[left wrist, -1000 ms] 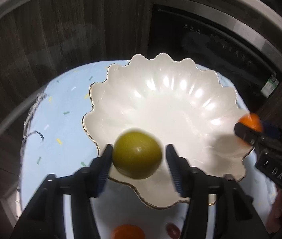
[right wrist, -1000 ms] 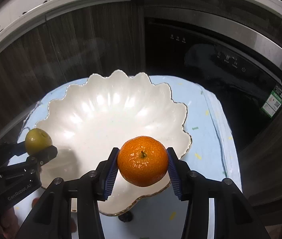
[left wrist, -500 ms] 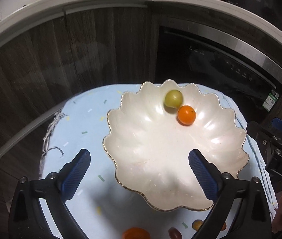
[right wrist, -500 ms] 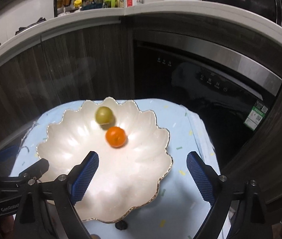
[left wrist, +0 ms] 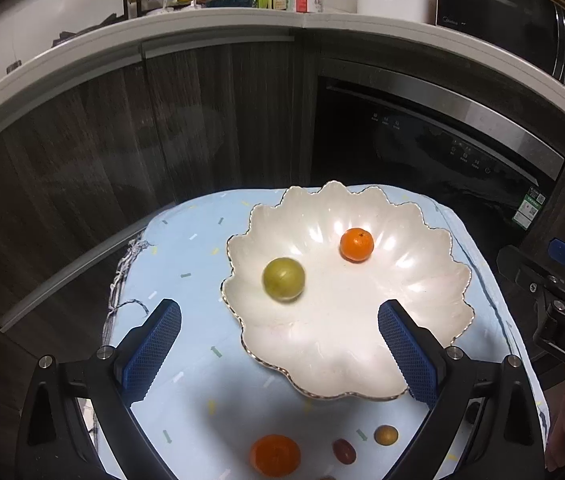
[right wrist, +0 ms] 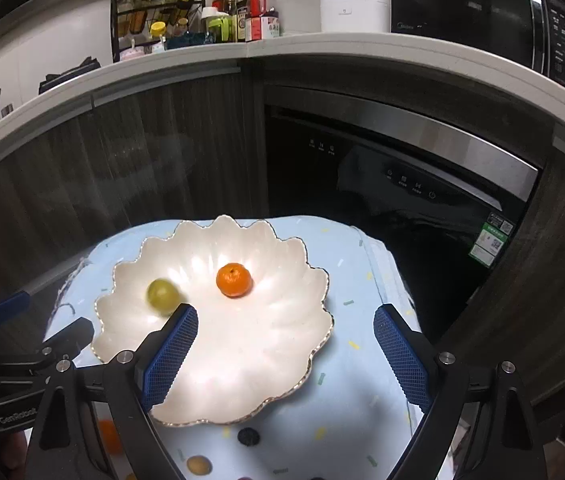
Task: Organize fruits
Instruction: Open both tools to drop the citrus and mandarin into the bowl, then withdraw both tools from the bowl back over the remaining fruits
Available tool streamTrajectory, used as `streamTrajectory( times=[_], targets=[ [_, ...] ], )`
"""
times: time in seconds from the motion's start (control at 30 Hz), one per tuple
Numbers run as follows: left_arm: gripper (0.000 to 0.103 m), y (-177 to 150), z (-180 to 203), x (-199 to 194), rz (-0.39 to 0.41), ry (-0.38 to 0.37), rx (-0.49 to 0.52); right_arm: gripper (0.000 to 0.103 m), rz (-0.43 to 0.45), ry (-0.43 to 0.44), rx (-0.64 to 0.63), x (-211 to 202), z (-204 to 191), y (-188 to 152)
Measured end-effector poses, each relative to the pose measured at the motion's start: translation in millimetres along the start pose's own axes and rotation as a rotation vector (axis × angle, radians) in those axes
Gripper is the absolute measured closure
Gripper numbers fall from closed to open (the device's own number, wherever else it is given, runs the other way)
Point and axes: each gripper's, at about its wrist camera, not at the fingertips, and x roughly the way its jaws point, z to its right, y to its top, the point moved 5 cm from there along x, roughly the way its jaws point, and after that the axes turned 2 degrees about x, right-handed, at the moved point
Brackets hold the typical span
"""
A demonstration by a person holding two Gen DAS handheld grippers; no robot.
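A white scalloped bowl (left wrist: 362, 344) (right wrist: 242, 360) stands on the light blue cloth. In it lie a green-yellow fruit (left wrist: 283, 279) (right wrist: 162, 295), blurred, and a small orange (left wrist: 356, 244) (right wrist: 234, 280). My left gripper (left wrist: 278, 348) is open and empty, above the bowl's near rim. My right gripper (right wrist: 284, 352) is open and empty, over the bowl's near right side. Each gripper shows at the edge of the other's view: the right one (left wrist: 554, 300), the left one (right wrist: 30, 344).
On the cloth in front of the bowl lie another orange (left wrist: 275, 455), a dark red fruit (left wrist: 344, 451) and a small yellow-brown fruit (left wrist: 386, 435) (right wrist: 198, 465). A dark round thing (right wrist: 248, 436) lies near the bowl. Dark cabinets and an oven stand behind the table.
Both grippers let go of their fruit, opened wide and drew back and up. The green-yellow fruit has rolled from the bowl's far side toward the left; the orange has barely moved.
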Motion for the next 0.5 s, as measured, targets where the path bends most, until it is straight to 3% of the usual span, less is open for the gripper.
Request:
streamTrajectory(
  times=[0.5],
  targets=[
    [0.002, -10, 4, -35, 0.030, -0.001, -0.001, 0.012, 0.041, 0.012, 0.020, -40, 4, -5]
  ],
)
